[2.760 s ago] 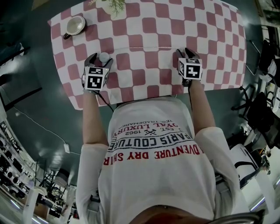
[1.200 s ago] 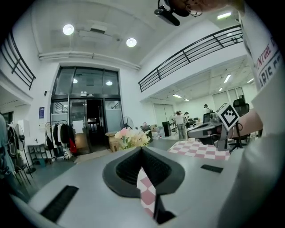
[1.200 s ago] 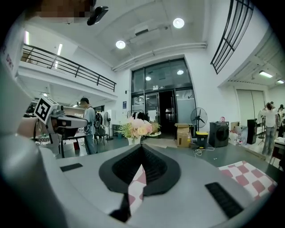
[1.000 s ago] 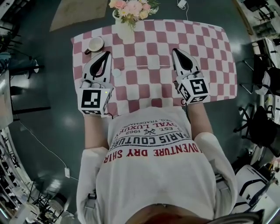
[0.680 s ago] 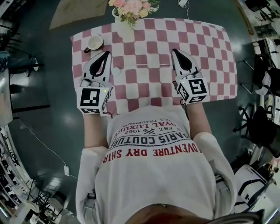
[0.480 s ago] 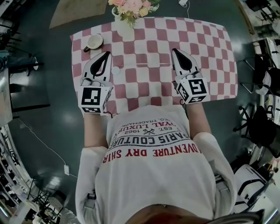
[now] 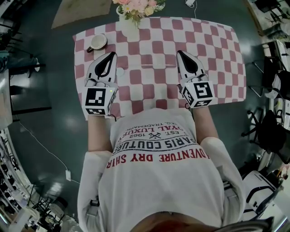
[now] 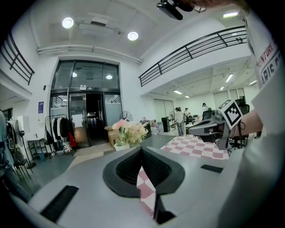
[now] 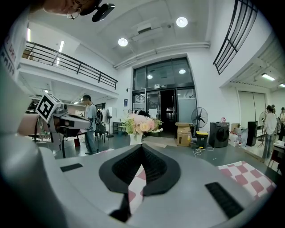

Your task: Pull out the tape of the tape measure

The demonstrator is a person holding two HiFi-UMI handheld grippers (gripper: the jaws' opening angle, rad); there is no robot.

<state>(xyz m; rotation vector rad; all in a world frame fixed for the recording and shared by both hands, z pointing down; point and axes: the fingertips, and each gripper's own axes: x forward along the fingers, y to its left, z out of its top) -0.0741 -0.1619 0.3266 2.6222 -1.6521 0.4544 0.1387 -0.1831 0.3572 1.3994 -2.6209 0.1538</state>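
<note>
The fingers (image 8: 127,168) of the left gripper (image 8: 141,149) are pressing tightly together with nothing between them. Those of the right gripper (image 9: 143,147) are doing the same, as a person in a printed white shirt (image 7: 158,172) is holding both tools low over a table (image 7: 226,54) covered in red-and-white checks. The tape measure (image 7: 120,71), a small round white case, is lying on the cloth just beside the left gripper's inner side, and neither pair of fingertips is reaching it. A thin pale strip (image 7: 153,67) is lying across the cloth between the two grippers; whether it is the tape cannot be told.

Ahead of the left gripper and slightly outward, a cup (image 7: 97,42) is sitting near the table's far left corner. Its inside is showing pale, and what it is holding cannot be made out. At the far edge, between the lines of the two grippers, a white vase (image 9: 136,138) is holding pink and white flowers (image 7: 136,6). Beyond the table, a cardboard box (image 9: 183,129) is standing on the floor near glass doors, its contents out of sight.
</note>
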